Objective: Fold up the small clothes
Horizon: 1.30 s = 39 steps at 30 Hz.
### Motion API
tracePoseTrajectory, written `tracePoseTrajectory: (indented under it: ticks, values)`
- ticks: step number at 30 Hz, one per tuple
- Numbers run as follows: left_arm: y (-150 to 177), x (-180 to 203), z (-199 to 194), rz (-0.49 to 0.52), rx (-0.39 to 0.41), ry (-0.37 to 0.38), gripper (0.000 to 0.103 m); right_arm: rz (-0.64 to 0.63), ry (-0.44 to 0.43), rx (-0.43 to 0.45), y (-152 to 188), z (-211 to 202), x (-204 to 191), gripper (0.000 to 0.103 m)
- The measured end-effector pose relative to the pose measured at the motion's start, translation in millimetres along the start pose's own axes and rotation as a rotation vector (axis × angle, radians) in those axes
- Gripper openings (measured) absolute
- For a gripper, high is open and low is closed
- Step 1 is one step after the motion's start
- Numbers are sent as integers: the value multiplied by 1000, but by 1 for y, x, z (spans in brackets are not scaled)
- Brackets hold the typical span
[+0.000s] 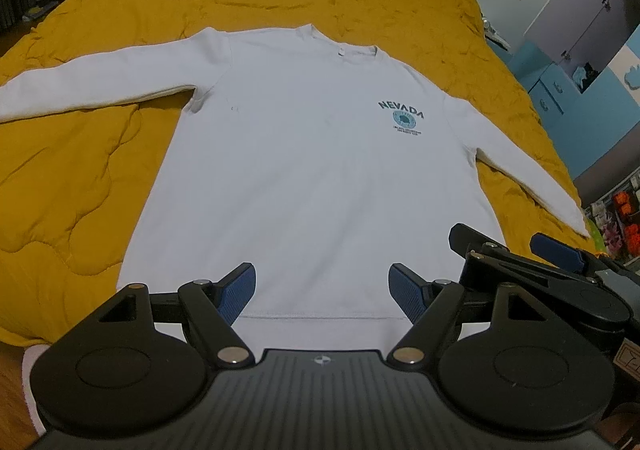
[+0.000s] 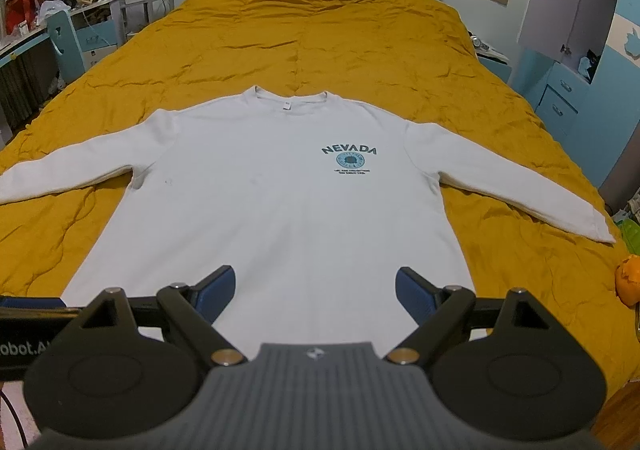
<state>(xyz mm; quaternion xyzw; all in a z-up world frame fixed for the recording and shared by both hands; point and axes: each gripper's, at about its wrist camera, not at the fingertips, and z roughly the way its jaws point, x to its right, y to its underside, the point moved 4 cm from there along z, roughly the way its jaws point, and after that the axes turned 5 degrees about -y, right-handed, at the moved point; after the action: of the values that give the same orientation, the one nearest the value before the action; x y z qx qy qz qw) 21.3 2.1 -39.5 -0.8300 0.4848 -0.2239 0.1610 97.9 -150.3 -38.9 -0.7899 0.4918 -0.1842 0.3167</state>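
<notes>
Before you lies the white long-sleeved cotton-knit sweatshirt, matt and smooth, with a flat teal print on its chest; under the sweatshirt the mustard-yellow quilted bedspread looks soft, creased and stitched; your left gripper shows matt black plastic arms, shiny metal rivets and ribbed blue pads; your right gripper looks the same.

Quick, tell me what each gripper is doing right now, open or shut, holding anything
Left gripper: open, holding nothing, above the white sweatshirt's hem.
Right gripper: open, holding nothing, also over the hem.
</notes>
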Motion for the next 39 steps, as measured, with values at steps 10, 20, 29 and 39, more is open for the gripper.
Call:
tracePoseTrajectory:
  ticks: [10, 20, 29, 39]
  values:
    - [-13, -64, -3, -222, 114, 49, 87, -63, -50, 49, -13, 12, -20, 83]
    - [-35, -243, 6, -575, 340, -2, 88, -58, -275, 34, -45, 56, -79, 83]
    - [-66, -379, 52, -898, 479, -127, 89, -209, -434, 173, -68, 113, -169, 83]
    - [-73, -445, 95, -1140, 598, -95, 88, -348, -436, 164, -77, 195, -250, 83]
